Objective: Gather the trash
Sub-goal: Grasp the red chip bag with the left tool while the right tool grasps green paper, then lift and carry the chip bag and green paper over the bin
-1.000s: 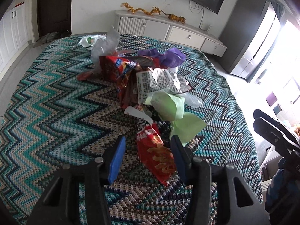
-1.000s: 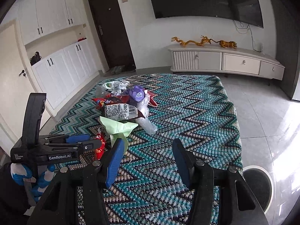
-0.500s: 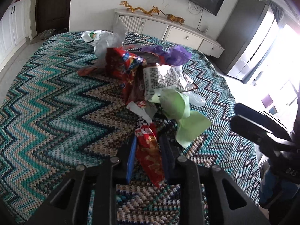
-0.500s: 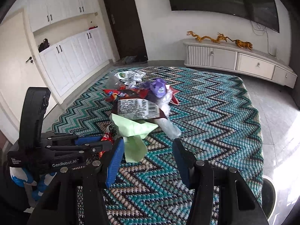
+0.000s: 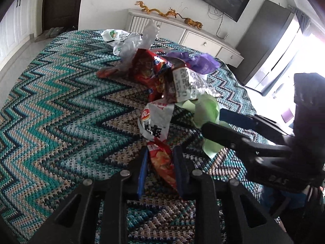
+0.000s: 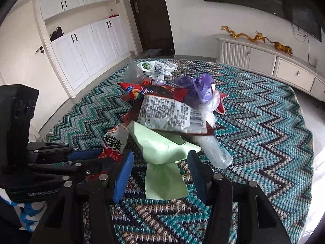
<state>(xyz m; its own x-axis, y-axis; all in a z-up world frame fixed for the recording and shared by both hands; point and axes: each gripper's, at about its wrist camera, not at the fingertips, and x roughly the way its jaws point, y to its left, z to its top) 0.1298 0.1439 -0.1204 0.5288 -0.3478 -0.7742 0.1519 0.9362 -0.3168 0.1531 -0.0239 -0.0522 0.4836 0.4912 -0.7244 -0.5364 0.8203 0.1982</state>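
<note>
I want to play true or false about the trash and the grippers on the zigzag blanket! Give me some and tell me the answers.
1. The left gripper is pinching a red snack wrapper. True.
2. The right gripper is squeezed shut on the light green paper. False: its jaws stand open, with the paper lying between them.
3. A purple wrapper lies in the trash pile. True.
4. The trash lies on a plain white sheet. False: it lies on a blue-green zigzag blanket.
5. Golden dragon figures stand on the white cabinet. True.
</note>
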